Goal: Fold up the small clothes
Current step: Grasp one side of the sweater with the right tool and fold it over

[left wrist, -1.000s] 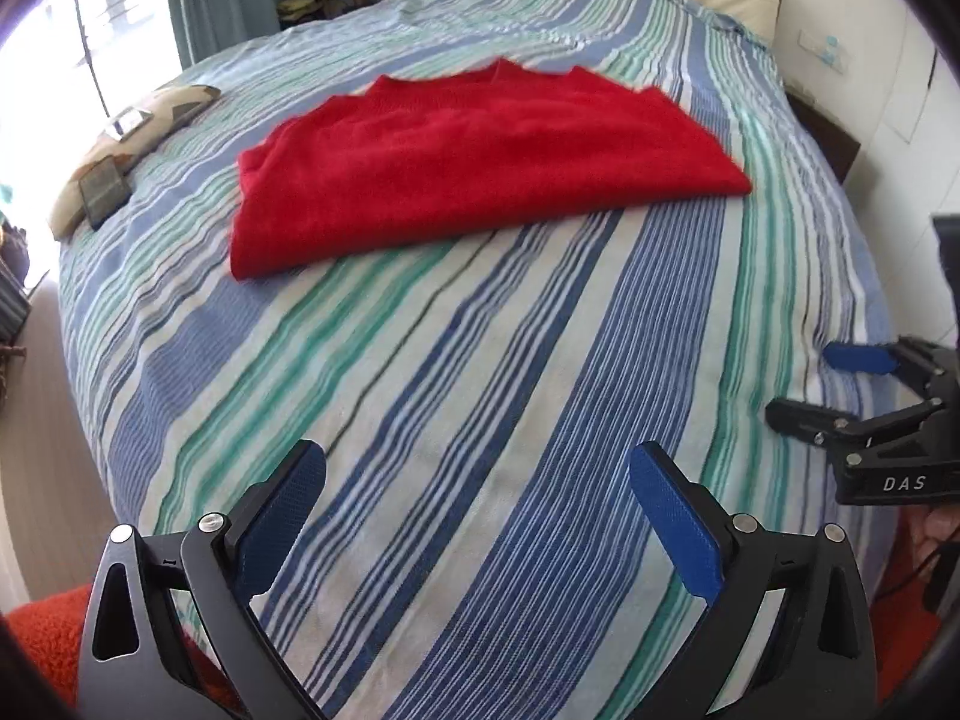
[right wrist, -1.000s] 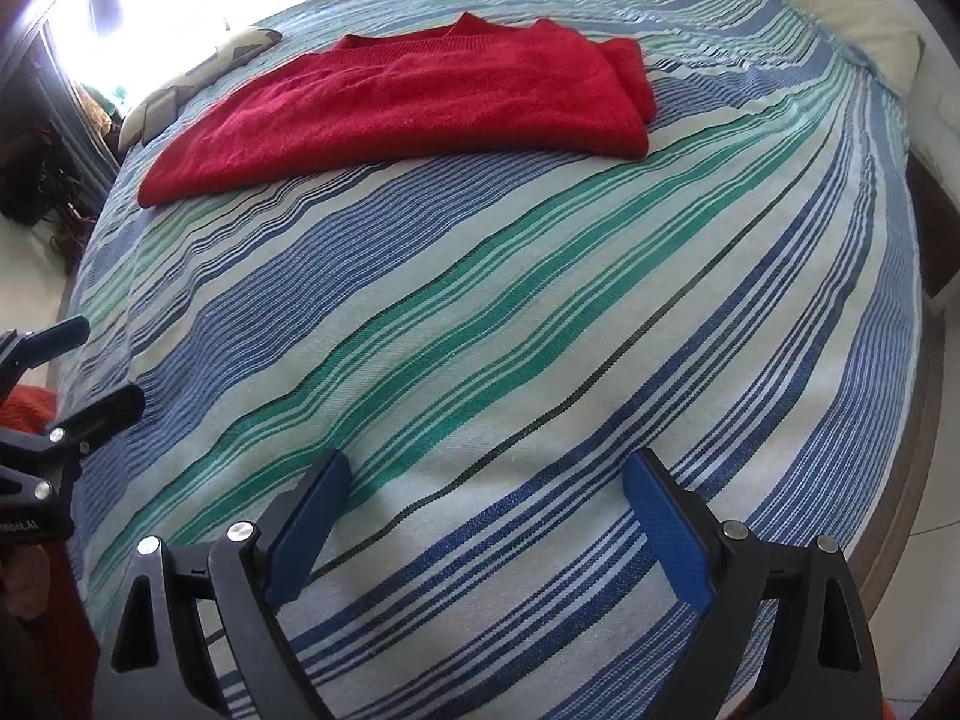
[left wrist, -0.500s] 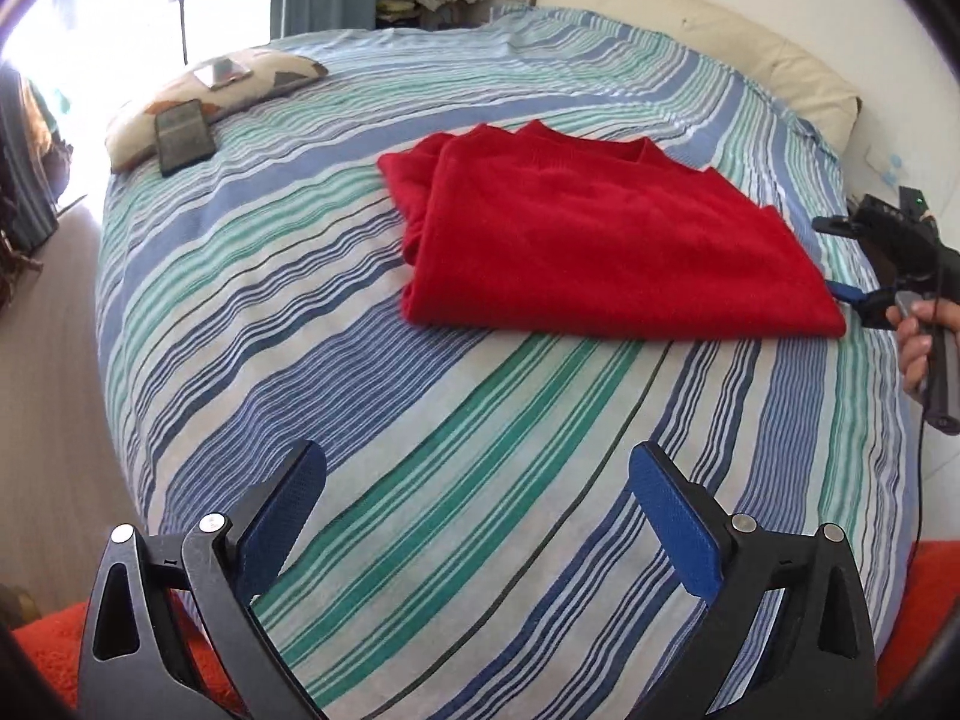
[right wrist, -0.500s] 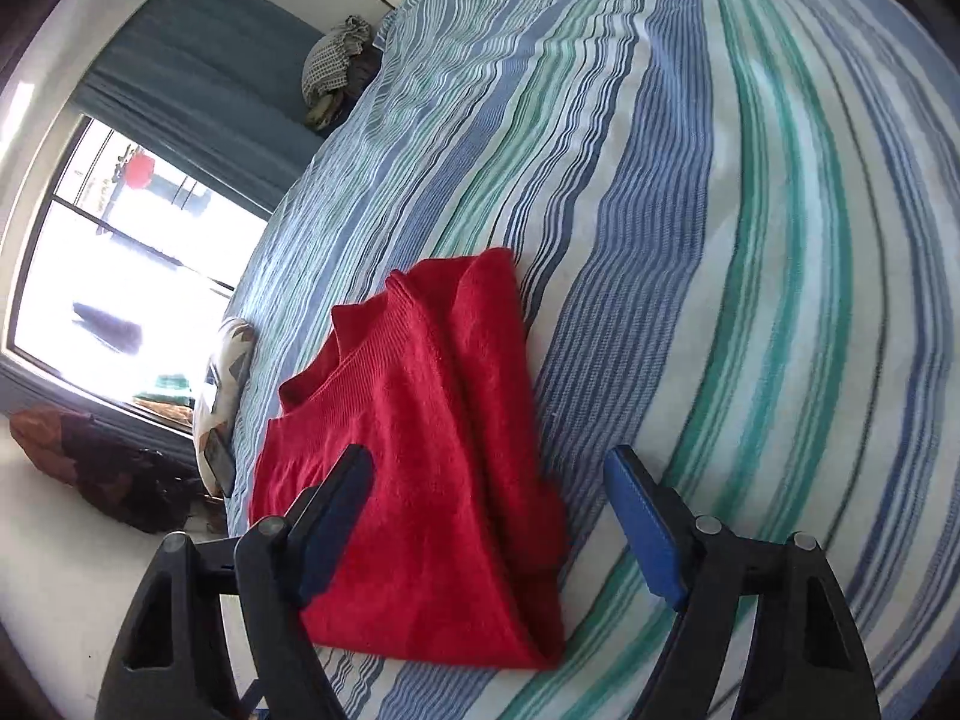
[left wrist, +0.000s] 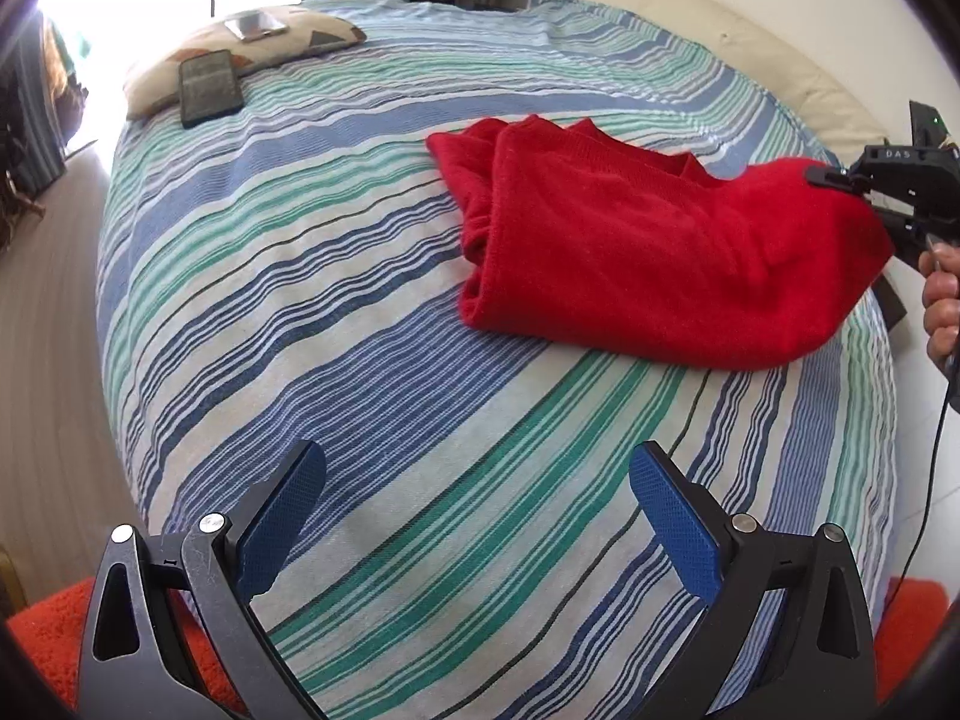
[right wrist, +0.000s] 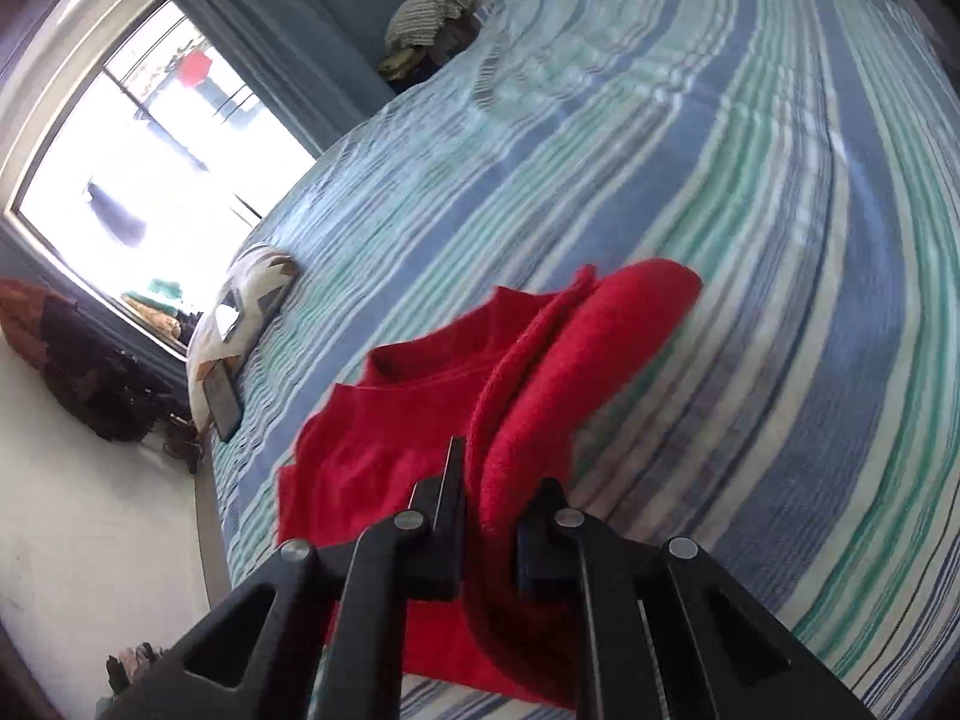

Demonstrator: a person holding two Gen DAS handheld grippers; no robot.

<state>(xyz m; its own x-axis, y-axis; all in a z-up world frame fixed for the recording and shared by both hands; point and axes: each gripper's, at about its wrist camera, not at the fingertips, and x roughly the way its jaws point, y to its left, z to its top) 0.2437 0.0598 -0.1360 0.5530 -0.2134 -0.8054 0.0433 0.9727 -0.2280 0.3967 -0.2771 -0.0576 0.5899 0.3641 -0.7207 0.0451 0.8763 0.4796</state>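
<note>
Red sweater, partly folded, lying on the striped bedspread toward the bed's right-hand edge as the left wrist view shows it, with its neckline turned toward the headboard. A second ago it lay flat and untouched, both grippers well clear of it above the near part of the bed. Since then the right gripper has crossed to the sweater's right end and its jaws have just been closing; they are now clamped on a bunched thickness of red knit, and that end stands raised off the bedspread while the left end is still down. How many layers are caught cannot be made out, the right wrist view being blurred by motion.

The left gripper hangs over bare stripes at the near edge of the bed, jaws wide apart, nothing between them, well apart from the garment.

Reading: the next fold has probably begun, the raised end to be carried across toward the resting one. The free end is unpinned and may drag.

A patterned cushion bearing a dark phone sits at the far left corner.
</note>
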